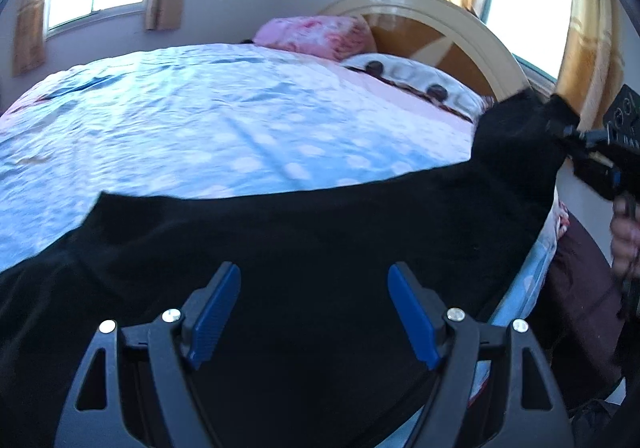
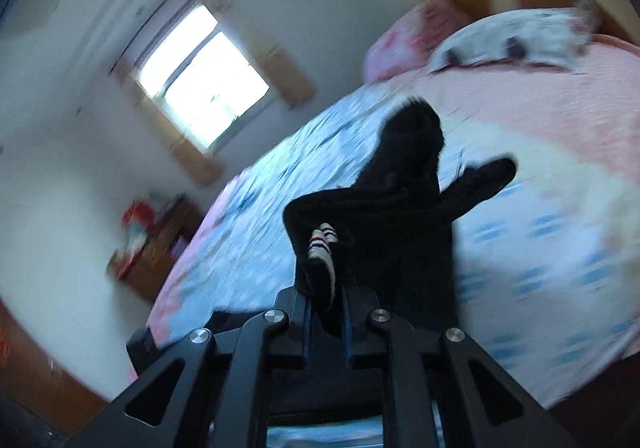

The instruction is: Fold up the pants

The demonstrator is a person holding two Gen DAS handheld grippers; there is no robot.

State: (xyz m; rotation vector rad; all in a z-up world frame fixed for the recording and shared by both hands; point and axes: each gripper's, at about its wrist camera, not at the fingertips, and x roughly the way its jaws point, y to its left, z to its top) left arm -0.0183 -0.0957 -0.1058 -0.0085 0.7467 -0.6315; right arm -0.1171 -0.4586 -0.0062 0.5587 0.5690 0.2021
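Note:
Black pants [image 1: 304, 232] lie spread across the near edge of the bed [image 1: 208, 120]. My left gripper [image 1: 314, 280] is open, its blue pads [image 1: 216, 312] just above the black cloth, holding nothing. My right gripper [image 2: 326, 296] is shut on a bunched end of the pants [image 2: 384, 216], beside a striped trim tag [image 2: 322, 244], and lifts it off the bed. In the left wrist view the right gripper [image 1: 560, 128] shows at the far right, raising that end of the cloth.
The bed has a blue and pink patterned sheet [image 2: 540, 240], a pink pillow [image 1: 316, 32] and a white pillow [image 1: 416, 82] by the curved headboard [image 1: 448, 32]. A wooden cabinet [image 2: 152, 248] stands by the wall under a window [image 2: 200, 76].

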